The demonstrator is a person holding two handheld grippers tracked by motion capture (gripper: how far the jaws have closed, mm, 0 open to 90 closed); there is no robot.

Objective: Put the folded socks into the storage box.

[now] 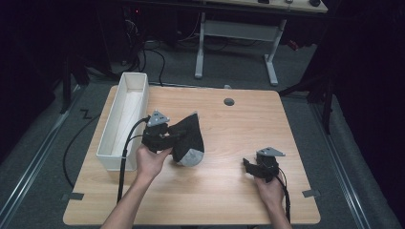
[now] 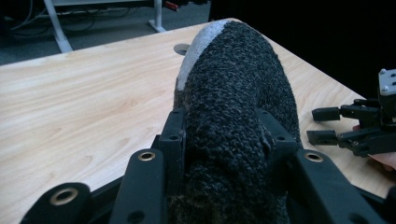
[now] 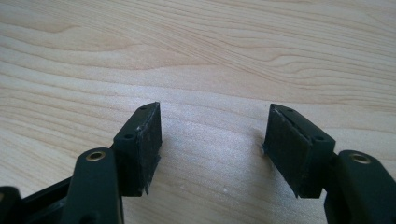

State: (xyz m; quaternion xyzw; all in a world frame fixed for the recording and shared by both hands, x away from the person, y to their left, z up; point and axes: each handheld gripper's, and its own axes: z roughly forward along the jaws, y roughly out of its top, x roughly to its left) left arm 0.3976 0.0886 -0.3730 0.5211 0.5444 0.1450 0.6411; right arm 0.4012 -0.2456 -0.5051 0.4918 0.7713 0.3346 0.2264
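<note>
A dark knitted sock (image 1: 187, 136) with a light grey toe hangs over the wooden table (image 1: 229, 138), held by my left gripper (image 1: 168, 137), which is shut on it. In the left gripper view the sock (image 2: 236, 93) fills the space between the two black jaws and its grey end points away. My right gripper (image 1: 249, 167) rests low over the table at the right, open, with nothing between its pads (image 3: 144, 144). The right gripper (image 2: 327, 126) also appears at the far right of the left gripper view.
A long white box (image 1: 123, 119) stands along the table's left edge, close behind my left hand. A round grey cable hole (image 1: 229, 101) sits near the table's far edge. Another desk frame (image 1: 236, 43) stands on the floor beyond.
</note>
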